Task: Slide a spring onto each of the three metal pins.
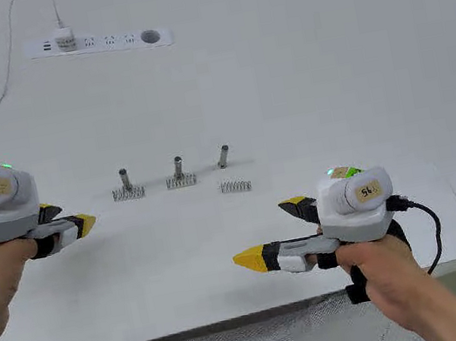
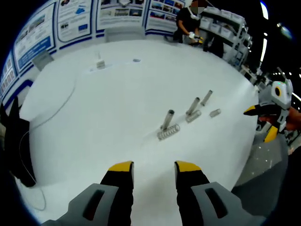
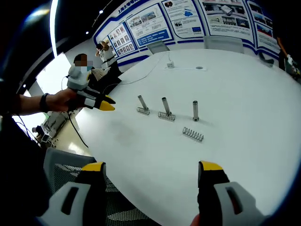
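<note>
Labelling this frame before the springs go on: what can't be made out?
Head view: whether the left spring touches the left pin; too small.
Left gripper view: coils of the right spring; small, blurred.
Right gripper view: text on the wall posters; far, blurred.
Head view: plug's cable; cut by top edge.

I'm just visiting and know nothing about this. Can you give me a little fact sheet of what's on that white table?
Surface: white workbench
Pins: three short upright metal pins, in a row
Springs: three small metal coil springs, lying flat near the pins
Springs on pins: none yet
Left tool: open, empty, off to the pins' left
Right tool: open, empty, nearer the table's front edge
Also there: white power strip, far side
</note>
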`<state>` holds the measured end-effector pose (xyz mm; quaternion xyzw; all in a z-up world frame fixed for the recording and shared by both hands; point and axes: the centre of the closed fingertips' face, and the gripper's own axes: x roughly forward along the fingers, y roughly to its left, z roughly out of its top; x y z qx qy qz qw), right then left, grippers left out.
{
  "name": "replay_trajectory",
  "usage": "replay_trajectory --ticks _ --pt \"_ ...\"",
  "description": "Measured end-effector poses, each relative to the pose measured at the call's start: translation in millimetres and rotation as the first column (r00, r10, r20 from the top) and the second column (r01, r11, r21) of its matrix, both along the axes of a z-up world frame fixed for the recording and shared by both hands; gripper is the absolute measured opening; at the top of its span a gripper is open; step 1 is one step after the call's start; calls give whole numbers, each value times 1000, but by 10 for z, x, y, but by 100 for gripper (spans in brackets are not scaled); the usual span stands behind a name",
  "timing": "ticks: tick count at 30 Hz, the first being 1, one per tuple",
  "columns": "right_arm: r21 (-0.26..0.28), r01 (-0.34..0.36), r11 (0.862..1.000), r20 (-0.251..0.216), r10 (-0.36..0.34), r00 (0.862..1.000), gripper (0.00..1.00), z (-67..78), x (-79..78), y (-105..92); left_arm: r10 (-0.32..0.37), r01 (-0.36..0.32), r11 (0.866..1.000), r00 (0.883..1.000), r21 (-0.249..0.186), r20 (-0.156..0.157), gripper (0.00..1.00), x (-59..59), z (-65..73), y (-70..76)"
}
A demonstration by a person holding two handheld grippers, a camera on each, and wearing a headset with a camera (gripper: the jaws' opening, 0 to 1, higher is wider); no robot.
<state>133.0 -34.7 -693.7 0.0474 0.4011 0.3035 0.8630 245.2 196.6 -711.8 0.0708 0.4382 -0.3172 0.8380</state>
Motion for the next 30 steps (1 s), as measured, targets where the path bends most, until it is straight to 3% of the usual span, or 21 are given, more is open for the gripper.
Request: replay_trajectory --ticks 12,21,26,30 --pt "3 -27 1000 -17 27 999 81 -39 -17 66 -21 22 999 1000 -29 19 46 -228 150 129" --pt "3 -28 1000 -28 28 999 81 -54 -23 72 -15 19 998 998 -65 54 53 -274 234 228" --pt "-2 -28 1000 -29 28 999 81 -62 -19 70 3 6 996 996 -87 95 53 -271 298 286" --pt "-5 -29 1000 -30 29 999 81 -66 -27 66 7 3 995 995 -100 95 56 -295 296 315"
